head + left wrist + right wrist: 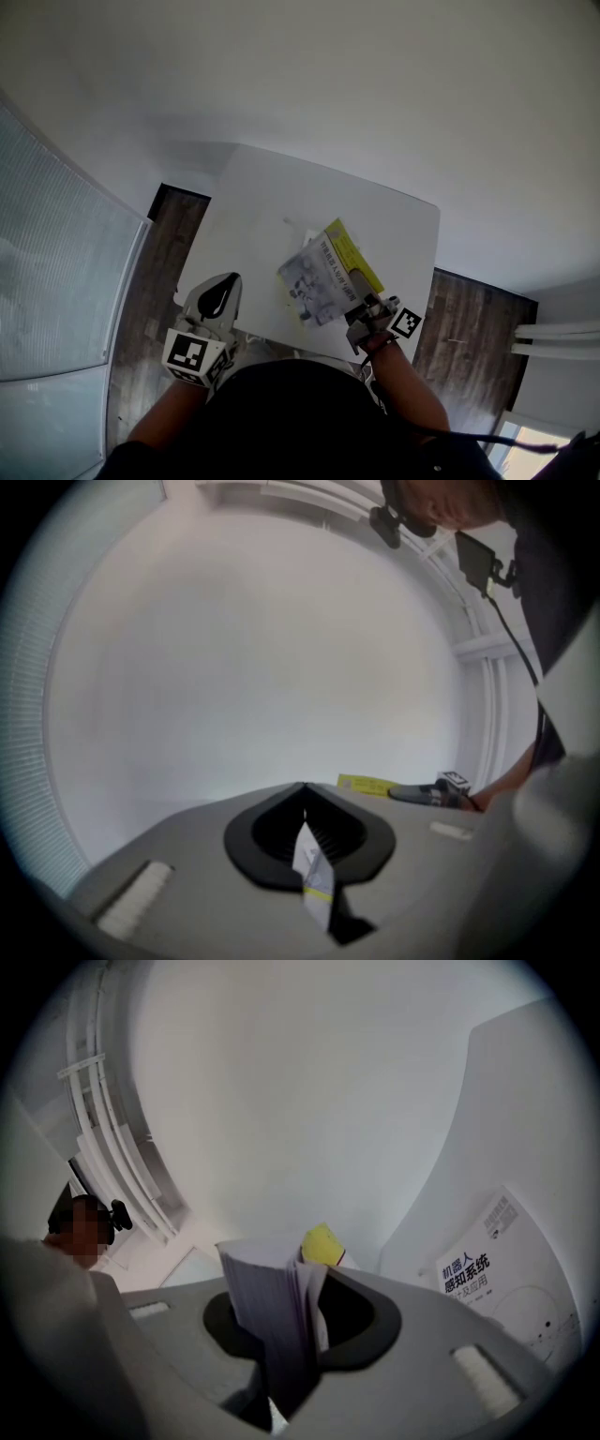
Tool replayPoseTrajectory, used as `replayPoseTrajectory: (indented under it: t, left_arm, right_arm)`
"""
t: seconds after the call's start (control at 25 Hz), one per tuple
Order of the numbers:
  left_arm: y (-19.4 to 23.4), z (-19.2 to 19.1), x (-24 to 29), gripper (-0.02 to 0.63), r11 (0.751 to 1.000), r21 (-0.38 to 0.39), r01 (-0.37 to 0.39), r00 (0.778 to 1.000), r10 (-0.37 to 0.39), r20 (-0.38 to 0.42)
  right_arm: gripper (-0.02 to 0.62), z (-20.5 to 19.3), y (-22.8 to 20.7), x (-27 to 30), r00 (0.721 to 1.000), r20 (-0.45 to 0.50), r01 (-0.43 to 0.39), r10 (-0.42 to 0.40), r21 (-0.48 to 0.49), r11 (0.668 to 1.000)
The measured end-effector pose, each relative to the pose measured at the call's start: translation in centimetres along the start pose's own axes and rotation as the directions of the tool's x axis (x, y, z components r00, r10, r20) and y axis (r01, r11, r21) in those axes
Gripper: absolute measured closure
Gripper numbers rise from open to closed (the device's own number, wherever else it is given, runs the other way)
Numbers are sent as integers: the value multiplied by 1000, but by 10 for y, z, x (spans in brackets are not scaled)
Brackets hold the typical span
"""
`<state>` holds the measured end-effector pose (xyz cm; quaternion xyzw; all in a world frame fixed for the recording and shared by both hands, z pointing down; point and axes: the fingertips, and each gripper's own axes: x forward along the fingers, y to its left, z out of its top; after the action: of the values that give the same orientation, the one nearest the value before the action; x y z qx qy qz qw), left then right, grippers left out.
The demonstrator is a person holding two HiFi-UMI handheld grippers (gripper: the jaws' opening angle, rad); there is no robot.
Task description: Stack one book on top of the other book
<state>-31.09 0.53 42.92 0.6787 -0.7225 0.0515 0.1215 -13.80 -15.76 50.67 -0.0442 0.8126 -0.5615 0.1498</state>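
Clamping fanned paper book, right claw

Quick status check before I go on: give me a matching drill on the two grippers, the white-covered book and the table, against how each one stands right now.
Things:
1. left gripper
2. right gripper
3. white-covered book
4. table

States:
a. clamped on the held book, at its pages
b. lies outside both grippers, printed cover showing
c. plain white top
d. jaws together, only a small slip between them

Pairs: 1-d, 2-a, 3-b, 4-c
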Motion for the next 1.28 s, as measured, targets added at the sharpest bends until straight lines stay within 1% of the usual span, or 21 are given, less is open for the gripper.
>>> replayPoseTrajectory:
  t: [0.12, 0.48, 0.72, 0.96, 1.28]
  left_arm:
    - [0, 3, 8, 600, 1000, -5, 7, 1000, -7, 19]
    - [1, -3, 14, 600, 999, -33, 25, 1000, -25, -7]
    - [-1, -9, 18, 600, 999, -31, 36, 998, -37, -44]
    - [-3, -5, 30, 600, 999, -29, 34, 997, -36, -74]
    - [3, -10, 28, 600, 999, -26, 32, 995, -34, -89]
  right_arm:
    - [500, -4, -2, 2, 1000, -26, 3, -3, 8, 1000]
    - [500, -23, -13, 7, 997, -78, 25, -22, 44, 999]
    - [500, -21, -24, 5, 997, -64, 43, -38, 67, 997]
    - [500, -2, -41, 1, 995, -53, 87, -83, 75, 993]
    - [500, 1, -66, -5, 986, -30, 168, -166, 103, 980]
